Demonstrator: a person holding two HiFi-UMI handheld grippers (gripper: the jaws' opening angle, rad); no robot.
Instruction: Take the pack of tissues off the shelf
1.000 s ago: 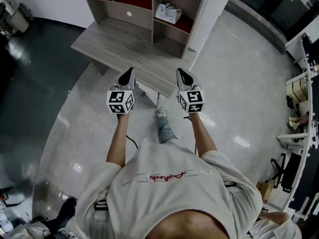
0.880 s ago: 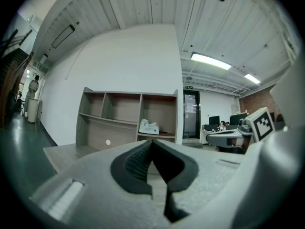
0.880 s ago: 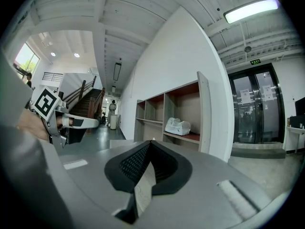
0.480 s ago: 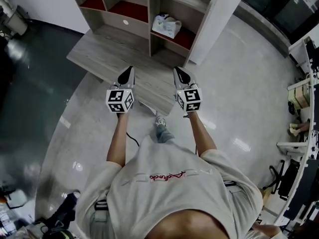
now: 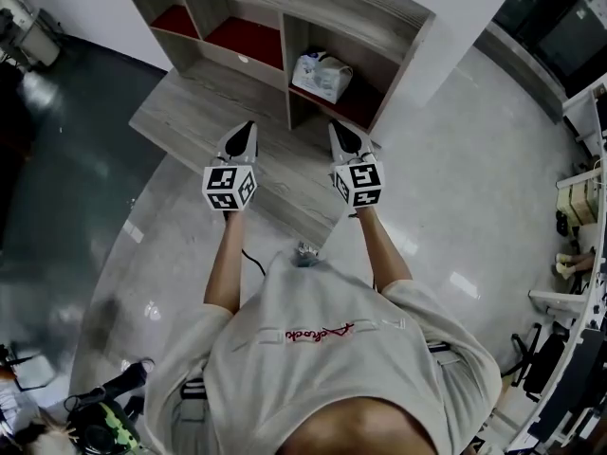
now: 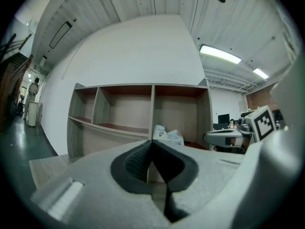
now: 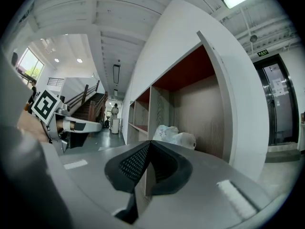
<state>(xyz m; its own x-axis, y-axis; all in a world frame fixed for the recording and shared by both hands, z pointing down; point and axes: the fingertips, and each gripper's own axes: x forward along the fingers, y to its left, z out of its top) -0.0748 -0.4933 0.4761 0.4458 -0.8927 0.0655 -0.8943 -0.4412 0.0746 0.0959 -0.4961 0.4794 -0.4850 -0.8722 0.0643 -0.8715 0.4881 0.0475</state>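
The pack of tissues (image 5: 321, 75), white with a pale blue print, lies in the right-hand lower compartment of the wooden shelf unit (image 5: 403, 28). It shows past the jaw tips in the left gripper view as the pack (image 6: 168, 136) and in the right gripper view as the pack (image 7: 174, 138). Both grippers are held side by side over the desk (image 5: 204, 112), short of the shelf. My left gripper (image 5: 247, 129) is shut with nothing in it. My right gripper (image 5: 337, 130) is shut and empty too, a little below the pack.
The shelf has red-lined compartments (image 5: 245, 38) to the left of the tissues. A white wall (image 5: 469, 17) flanks the shelf on the right. Pale glossy floor (image 5: 455, 188) lies to the right, dark floor (image 5: 57, 150) to the left. Furniture (image 5: 580, 245) crowds the far right.
The person has stepped closer: shelf and desk have slid down in the head view and both grippers now sit nearer the tissue compartment. Both grippers stayed shut.
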